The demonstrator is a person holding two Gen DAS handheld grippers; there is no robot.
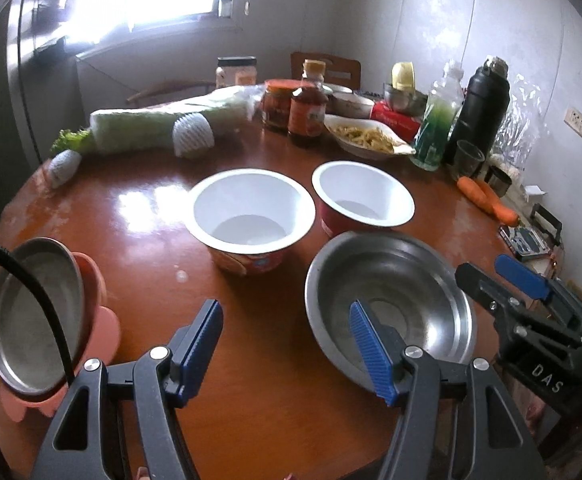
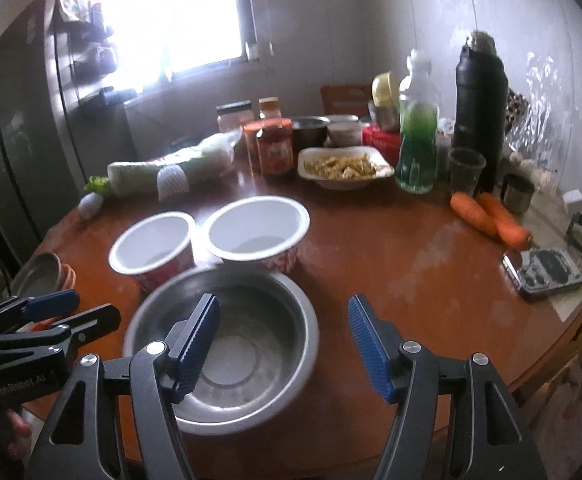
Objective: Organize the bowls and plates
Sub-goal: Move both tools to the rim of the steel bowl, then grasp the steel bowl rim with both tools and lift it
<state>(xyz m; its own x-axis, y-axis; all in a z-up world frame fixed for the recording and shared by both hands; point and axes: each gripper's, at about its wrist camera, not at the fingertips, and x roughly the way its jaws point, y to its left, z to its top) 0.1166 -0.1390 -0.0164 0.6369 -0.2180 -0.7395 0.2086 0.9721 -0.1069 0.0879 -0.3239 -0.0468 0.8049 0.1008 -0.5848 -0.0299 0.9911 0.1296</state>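
Left hand-held gripper [image 1: 287, 346]: nearest the left wrist camera; its blue pads stand apart with nothing between them, above bare wood between the steel plate and the steel bowl.
Right hand-held gripper [image 2: 283, 346]: blue pads apart and empty; its left pad shows over the steel bowl's hollow, its right pad over bare wood. Whether it touches the bowl cannot be told.
Steel bowl [image 1: 391, 308]: empty, upright, on the near part of the round brown surface [image 1: 151, 248], just in front of the two white cups.
White cups: two empty paper bowls with red printed sides, one [image 1: 253, 216] beside the other [image 1: 363, 200], close together in the middle of the surface.
Steel plate [image 1: 31, 316]: at the near left edge, lying on a pink flower-shaped plate [image 1: 103, 320], partly crossed by a black cable.
Far side: a white dish of food [image 1: 367, 138], red-lidded jars [image 1: 277, 106], a green bottle [image 1: 437, 128], a black flask [image 1: 479, 108], and a wrapped cabbage [image 1: 159, 124].
Right edge: two carrots [image 1: 487, 198] lying side by side.
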